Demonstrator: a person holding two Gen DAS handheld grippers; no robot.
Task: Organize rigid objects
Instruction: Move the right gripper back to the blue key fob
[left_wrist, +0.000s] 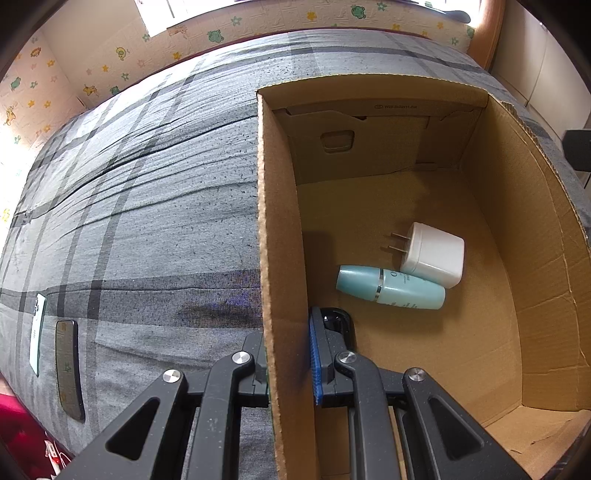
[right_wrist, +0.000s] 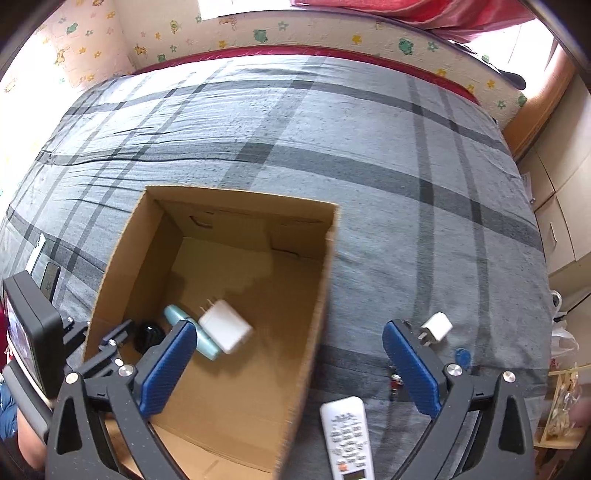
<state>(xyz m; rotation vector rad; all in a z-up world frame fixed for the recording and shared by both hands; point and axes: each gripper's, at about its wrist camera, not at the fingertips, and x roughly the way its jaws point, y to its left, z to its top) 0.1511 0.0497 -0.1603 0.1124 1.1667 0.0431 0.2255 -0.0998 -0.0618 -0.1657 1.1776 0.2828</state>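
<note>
- Cardboard box (left_wrist: 546, 258) fills the right of the left wrist view, standing open on a grey plaid bedspread (left_wrist: 129, 221).
- Left gripper (left_wrist: 288, 354) is clamped on the box's left wall, one finger outside it, the blue-padded one inside.
- On the box floor lie a white charger (left_wrist: 434, 254) and a teal bottle (left_wrist: 391, 287), touching each other, the charger's prongs pointing left.
- Two phones (left_wrist: 55, 358) lie side by side on the bedspread at far left.
- Right wrist view: the right gripper (right_wrist: 290, 365) stands wide apart above the box's right wall (right_wrist: 314, 314), nothing between its blue pads (right_wrist: 166, 369).
- Inside the box, the charger (right_wrist: 225, 326) lies against the bottle (right_wrist: 177, 317), near the left pad.
- Outside on the bedspread, a second small charger (right_wrist: 437, 326) lies just beside the right finger, and a white remote (right_wrist: 347, 435) lies at the bottom edge, between the fingers.
- Left gripper (right_wrist: 122, 339) shows at lower left on the box wall.
</note>
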